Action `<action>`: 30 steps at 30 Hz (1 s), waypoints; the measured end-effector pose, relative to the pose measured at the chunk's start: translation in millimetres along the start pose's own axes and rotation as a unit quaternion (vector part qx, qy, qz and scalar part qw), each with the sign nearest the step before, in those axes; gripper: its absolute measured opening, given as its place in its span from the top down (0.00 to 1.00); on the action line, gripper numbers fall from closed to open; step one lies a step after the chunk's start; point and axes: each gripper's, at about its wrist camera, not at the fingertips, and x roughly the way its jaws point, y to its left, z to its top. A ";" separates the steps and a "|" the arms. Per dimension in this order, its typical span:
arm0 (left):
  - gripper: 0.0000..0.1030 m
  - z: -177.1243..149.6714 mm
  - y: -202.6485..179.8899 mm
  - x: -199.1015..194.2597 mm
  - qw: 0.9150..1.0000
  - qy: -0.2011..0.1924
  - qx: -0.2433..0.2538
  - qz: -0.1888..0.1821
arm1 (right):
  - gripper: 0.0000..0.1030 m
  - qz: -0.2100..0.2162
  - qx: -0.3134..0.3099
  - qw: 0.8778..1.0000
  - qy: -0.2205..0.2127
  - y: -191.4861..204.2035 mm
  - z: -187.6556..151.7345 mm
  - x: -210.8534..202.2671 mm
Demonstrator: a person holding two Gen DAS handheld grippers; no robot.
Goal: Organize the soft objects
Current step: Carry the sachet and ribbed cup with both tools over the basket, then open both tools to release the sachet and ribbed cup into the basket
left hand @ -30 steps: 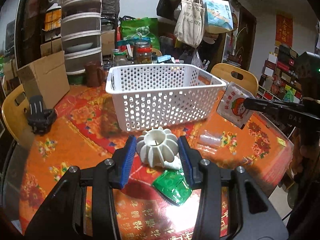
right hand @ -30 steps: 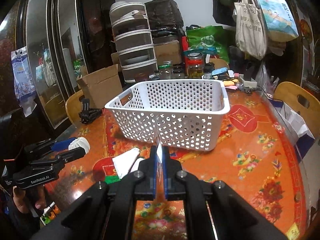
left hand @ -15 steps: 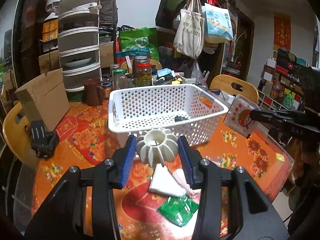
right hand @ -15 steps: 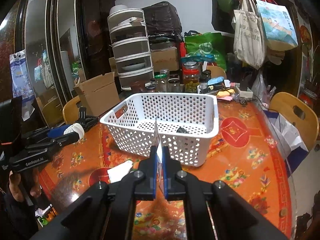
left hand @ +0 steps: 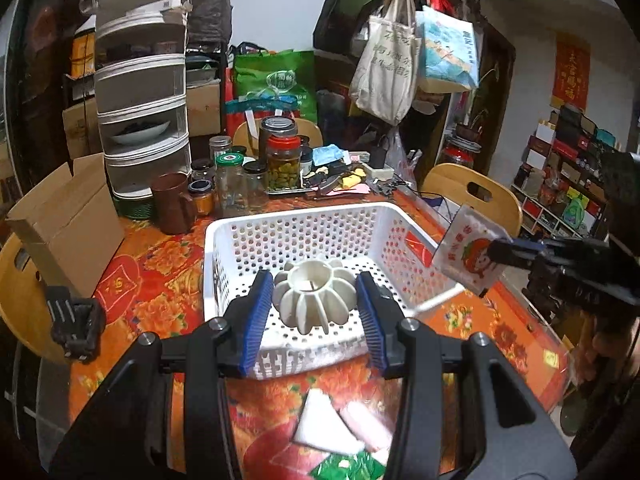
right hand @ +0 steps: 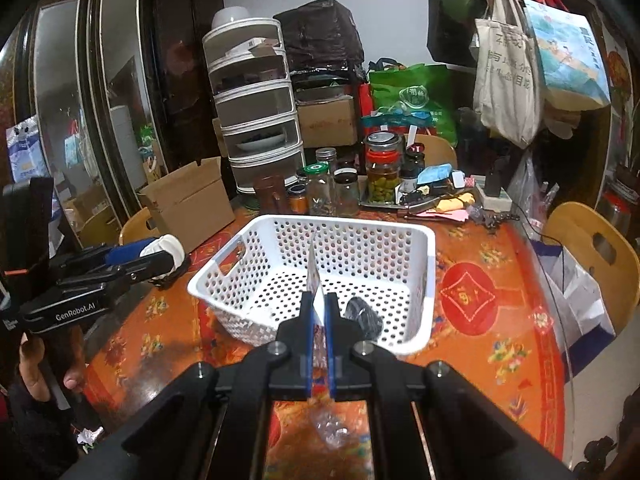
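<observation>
My left gripper (left hand: 314, 300) is shut on a white ribbed pumpkin-shaped toy (left hand: 314, 295) and holds it above the near side of the white perforated basket (left hand: 224, 240). My right gripper (right hand: 319, 306) is shut on a thin white snack packet (right hand: 314, 276), seen edge-on over the basket (right hand: 420, 248). From the left wrist view that packet (left hand: 468, 254), printed with a cartoon face, hangs at the basket's right rim. A small black object (right hand: 362, 316) lies inside the basket. A white napkin (left hand: 324, 424), a pink piece (left hand: 366, 424) and a green packet (left hand: 348, 466) lie on the table below.
Jars (left hand: 282, 162), a brown mug (left hand: 174, 204) and a stacked white food cover (left hand: 142, 92) stand behind the basket. A cardboard box (left hand: 68, 220) and a black clip (left hand: 74, 322) are at the left. Wooden chairs (right hand: 592, 244) ring the patterned table. Crumpled clear plastic (right hand: 330, 428) lies near me.
Both grippers have risen and moved forward, so the toy and the packet now hang over the basket instead of in front of it. The napkin and packets stay behind on the table.
</observation>
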 end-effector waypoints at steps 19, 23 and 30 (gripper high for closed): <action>0.61 13.9 16.4 158.9 0.990 0.137 -0.016 0.037 | 0.97 -0.034 -0.010 0.991 0.131 -12.6 12.7 146.2; 0.61 4.9 24.4 179.2 0.987 0.155 -0.024 0.041 | 0.97 -0.038 -0.012 0.987 0.157 -12.2 6.4 168.1; 0.61 -8.1 36.8 205.8 0.982 0.180 -0.030 0.048 | 0.97 -0.043 -0.012 0.983 0.178 -11.8 -2.1 189.2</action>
